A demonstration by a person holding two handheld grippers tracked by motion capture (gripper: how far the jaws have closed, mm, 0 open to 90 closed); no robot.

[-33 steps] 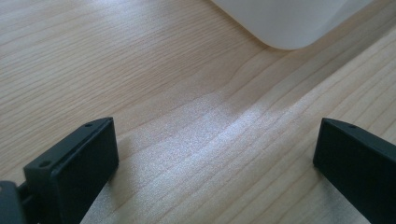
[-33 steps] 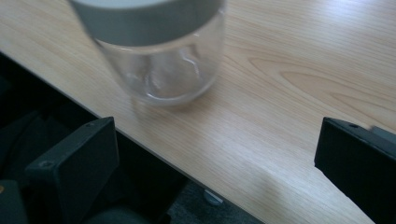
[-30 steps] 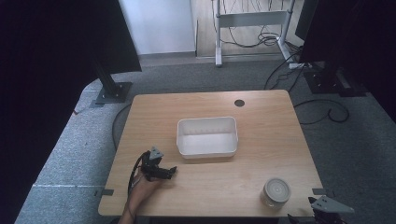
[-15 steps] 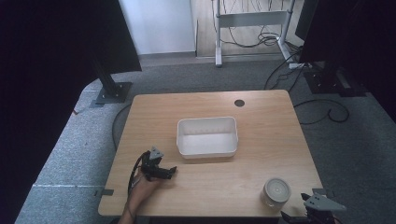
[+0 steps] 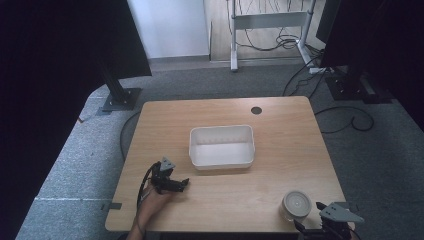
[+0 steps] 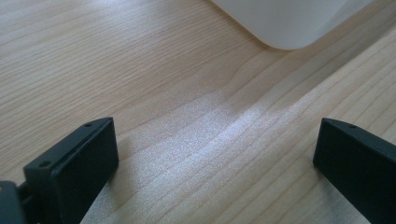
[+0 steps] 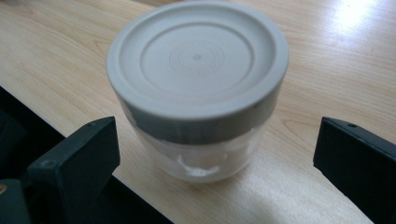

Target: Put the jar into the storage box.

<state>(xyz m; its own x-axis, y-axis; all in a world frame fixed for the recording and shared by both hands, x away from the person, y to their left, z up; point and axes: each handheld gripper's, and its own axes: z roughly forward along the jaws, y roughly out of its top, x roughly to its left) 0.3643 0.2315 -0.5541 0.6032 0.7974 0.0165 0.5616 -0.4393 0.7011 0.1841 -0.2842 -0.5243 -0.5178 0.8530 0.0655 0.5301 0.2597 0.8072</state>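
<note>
At the table's near right edge, our right gripper [image 7: 217, 154] stands wide around the lidded jar [image 7: 198, 86], which a careless push could tip; our left gripper [image 6: 217, 158] gapes empty.

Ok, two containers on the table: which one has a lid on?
The small round jar near the table's front right corner, between the right gripper's open jaws, has a grey lid on. The white rectangular tub at mid-table is open-topped and empty.
</note>
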